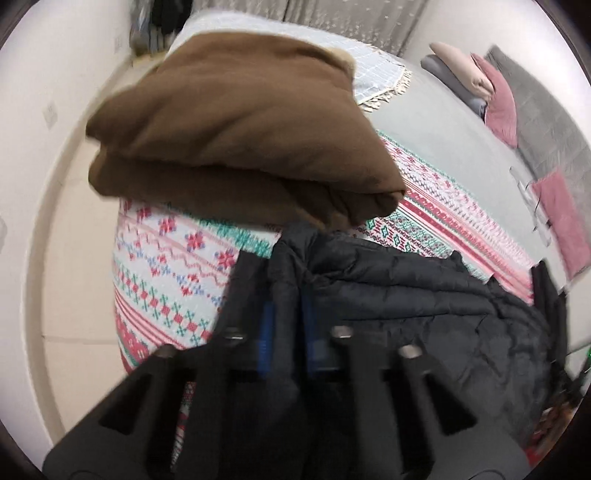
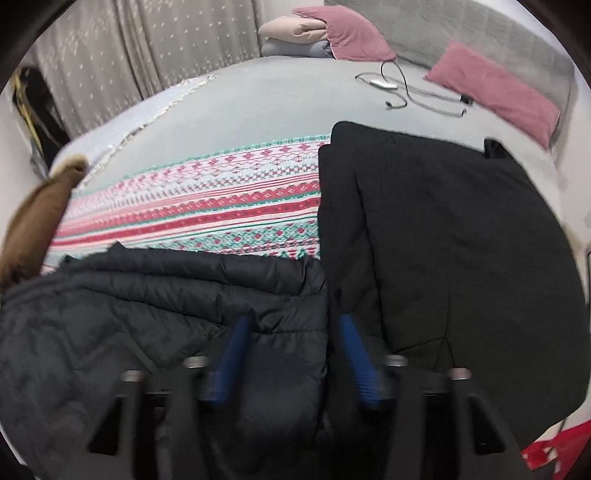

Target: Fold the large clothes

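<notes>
A black quilted puffer jacket (image 1: 424, 317) lies bunched at the near edge of the bed; it also shows in the right wrist view (image 2: 147, 314). My left gripper (image 1: 286, 325) is shut on a fold of the jacket's left edge. My right gripper (image 2: 295, 350) straddles the jacket's right edge, its blue fingers (image 2: 232, 354) apart, not closed on the fabric. A folded brown garment (image 1: 240, 136) lies on the bed beyond the left gripper. A flat black garment (image 2: 443, 240) lies right of the jacket.
The bed carries a red, white and green patterned blanket (image 2: 221, 199) over a grey sheet (image 2: 277, 103). Pink pillows (image 2: 495, 92), folded bedding (image 2: 295, 33) and a cable (image 2: 399, 88) lie near the headboard. Curtains hang behind. Floor (image 1: 74, 258) is left of the bed.
</notes>
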{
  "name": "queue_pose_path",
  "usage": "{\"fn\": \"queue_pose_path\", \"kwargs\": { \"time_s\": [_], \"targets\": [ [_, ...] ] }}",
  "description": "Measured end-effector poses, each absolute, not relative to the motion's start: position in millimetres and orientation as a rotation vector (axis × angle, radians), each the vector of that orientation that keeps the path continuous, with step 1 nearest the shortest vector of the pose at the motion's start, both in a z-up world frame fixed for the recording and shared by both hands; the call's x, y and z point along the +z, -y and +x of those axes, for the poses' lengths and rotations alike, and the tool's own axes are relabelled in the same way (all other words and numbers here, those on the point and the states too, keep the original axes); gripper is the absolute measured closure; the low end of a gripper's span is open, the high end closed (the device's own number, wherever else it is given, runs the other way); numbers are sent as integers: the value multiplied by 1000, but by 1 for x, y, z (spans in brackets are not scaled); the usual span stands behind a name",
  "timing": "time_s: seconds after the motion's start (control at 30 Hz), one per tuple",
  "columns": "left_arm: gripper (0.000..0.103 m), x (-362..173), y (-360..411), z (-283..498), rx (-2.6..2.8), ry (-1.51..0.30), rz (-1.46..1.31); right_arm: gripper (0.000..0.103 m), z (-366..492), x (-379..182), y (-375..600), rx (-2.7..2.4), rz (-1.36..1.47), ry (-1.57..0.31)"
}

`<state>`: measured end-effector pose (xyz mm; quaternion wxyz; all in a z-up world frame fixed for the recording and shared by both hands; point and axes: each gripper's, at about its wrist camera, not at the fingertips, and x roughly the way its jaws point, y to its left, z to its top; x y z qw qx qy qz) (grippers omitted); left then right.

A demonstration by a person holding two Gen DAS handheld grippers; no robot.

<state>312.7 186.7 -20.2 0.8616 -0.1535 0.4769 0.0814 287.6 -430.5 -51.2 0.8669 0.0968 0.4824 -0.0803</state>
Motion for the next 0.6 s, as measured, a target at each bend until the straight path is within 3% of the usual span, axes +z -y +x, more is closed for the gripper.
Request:
{"fn": "queue_pose_path", "kwargs": {
  "time_s": [0.23, 0.43, 0.6],
  "targets": [
    [94, 15, -172, 309, 150, -809, -253, 99, 269, -21, 429, -257, 215, -896],
    [92, -24, -173, 326, 289, -961, -146, 99, 282, -41, 420, -317, 119, -954],
    [85, -20, -177, 326, 312, -896, -128, 97, 302, -69, 413, -331, 67, -1035]
  ]
}}
